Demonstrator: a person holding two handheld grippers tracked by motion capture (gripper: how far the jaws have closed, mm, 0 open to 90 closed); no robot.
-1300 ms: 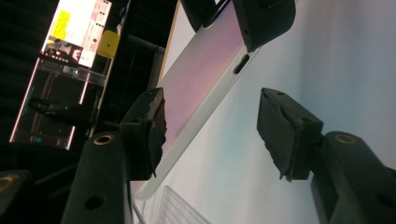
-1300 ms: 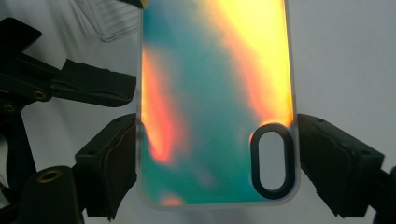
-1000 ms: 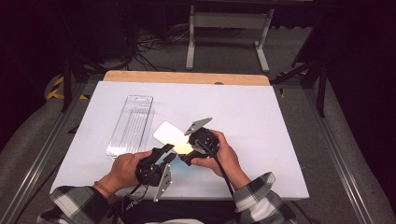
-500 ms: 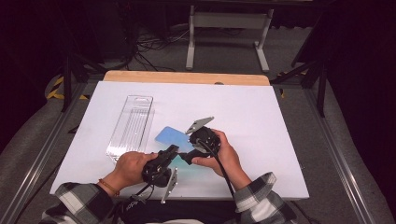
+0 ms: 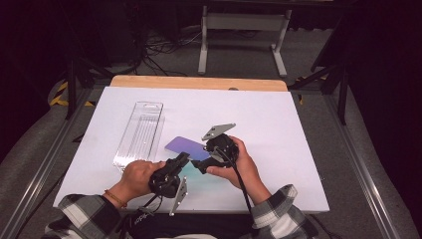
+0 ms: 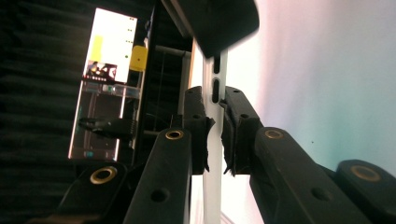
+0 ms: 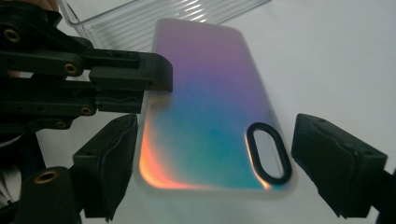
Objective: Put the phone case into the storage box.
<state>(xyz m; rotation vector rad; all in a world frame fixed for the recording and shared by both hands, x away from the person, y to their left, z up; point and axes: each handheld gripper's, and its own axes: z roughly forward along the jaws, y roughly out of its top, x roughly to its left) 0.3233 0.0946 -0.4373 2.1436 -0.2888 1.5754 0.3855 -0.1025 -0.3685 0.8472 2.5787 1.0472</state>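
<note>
Iridescent phone case (image 5: 185, 146) is held just above the white worktop (image 5: 278, 124), near its front centre, btwn the two hands. Left tongs (image 5: 180, 160) clamped on the case's side edge; they've just been closing, and the left gripper view has the thin pale edge w/ its button slots pinched btwn both pads (image 6: 196, 126). Right tongs (image 7: 210, 172) stand apart, one jaw each side of the case's camera-hole end; left jaw close to the edge, right jaw clear of it, not pressing. Case back shows purple at the far end, teal to orange at the near end, w/ an oval black-rimmed cutout. Clear plastic tray (image 5: 140, 133) lies on the worktop just left of the case.
</note>
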